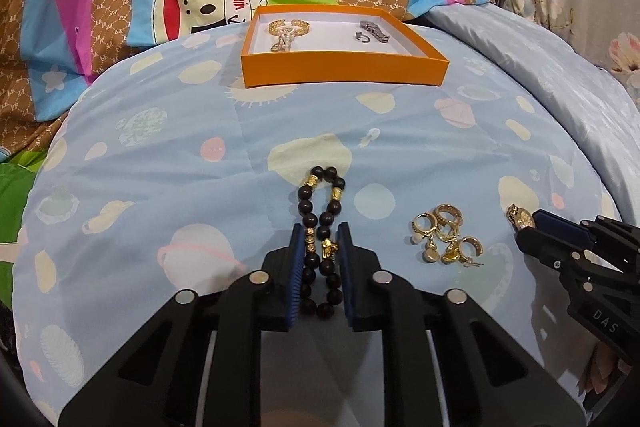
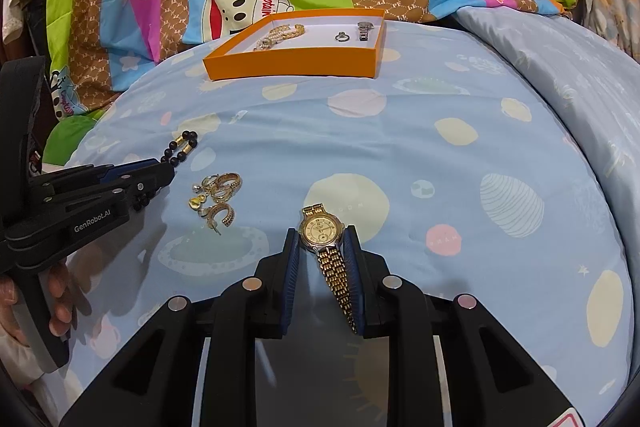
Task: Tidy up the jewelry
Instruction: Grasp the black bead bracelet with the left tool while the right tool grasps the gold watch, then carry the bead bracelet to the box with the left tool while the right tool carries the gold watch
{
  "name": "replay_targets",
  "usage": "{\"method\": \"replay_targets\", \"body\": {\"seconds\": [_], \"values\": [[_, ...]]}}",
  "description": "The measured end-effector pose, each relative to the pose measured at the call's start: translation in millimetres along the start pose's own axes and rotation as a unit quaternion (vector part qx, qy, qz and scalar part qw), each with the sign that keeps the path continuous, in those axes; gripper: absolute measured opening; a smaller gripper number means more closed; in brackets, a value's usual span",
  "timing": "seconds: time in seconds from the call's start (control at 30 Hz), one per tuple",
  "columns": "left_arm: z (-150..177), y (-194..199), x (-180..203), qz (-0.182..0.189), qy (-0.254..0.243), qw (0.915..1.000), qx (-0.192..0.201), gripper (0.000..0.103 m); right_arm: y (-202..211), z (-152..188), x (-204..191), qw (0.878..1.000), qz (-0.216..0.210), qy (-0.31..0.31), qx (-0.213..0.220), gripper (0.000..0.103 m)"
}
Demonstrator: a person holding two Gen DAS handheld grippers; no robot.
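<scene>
While my left gripper (image 1: pixel 320 247) has its jaws pressed on the limp bead bracelet (image 1: pixel 320 227) on the bed, my right gripper (image 2: pixel 322 251) pinches the gold watch (image 2: pixel 320 229) at its case; both feel light, the slippery band dangles.

Left wrist view looks steeply down along its tongs (image 1: pixel 320 231), close over the bed (image 1: pixel 160 187). Right wrist view does likewise from just beside it. Both share the orange box (image 1: pixel 344 67) and earrings (image 1: pixel 446 237).
</scene>
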State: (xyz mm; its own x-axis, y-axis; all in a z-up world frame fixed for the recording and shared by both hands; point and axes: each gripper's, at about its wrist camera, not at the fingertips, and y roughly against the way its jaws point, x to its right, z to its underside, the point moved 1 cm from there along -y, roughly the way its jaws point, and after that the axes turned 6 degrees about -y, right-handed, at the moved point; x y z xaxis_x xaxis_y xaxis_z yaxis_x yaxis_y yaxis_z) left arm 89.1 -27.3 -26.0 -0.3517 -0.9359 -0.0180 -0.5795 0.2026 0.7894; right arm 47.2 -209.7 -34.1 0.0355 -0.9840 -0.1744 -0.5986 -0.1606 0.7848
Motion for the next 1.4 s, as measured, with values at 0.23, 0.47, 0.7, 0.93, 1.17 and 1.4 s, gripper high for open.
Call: {"method": "replay_targets", "body": {"seconds": [0.23,0.47,0.7,0.93,1.17,1.4], "values": [[1,1,2,0.007,-0.003,1.0,0.0,0.015,0,1,-2,1.0,0.003,-0.003,0.003,0.021],[1,3,1,0.015,0.001,0.9999,0.0,0.015,3,1,-4,1.0,-0.003,-0.008,0.009,0.021],[1,5,1,0.017,0.001,0.9998,0.004,0.015,7,1,-5,1.0,-0.007,-0.011,0.02,0.02],[0,12,-1,0.021,0.005,0.9997,0.013,0.006,11,-1,-3,0.999,-0.012,-0.016,0.035,0.02],[-2,16,-3,0.024,0.009,0.9995,0.018,0.007,14,-2,-3,0.999,-0.011,-0.016,0.043,0.02],[-3,22,-9,0.028,0.017,0.9991,0.026,0.007,18,-1,-1,0.998,-0.013,-0.02,0.054,0.02]]}}
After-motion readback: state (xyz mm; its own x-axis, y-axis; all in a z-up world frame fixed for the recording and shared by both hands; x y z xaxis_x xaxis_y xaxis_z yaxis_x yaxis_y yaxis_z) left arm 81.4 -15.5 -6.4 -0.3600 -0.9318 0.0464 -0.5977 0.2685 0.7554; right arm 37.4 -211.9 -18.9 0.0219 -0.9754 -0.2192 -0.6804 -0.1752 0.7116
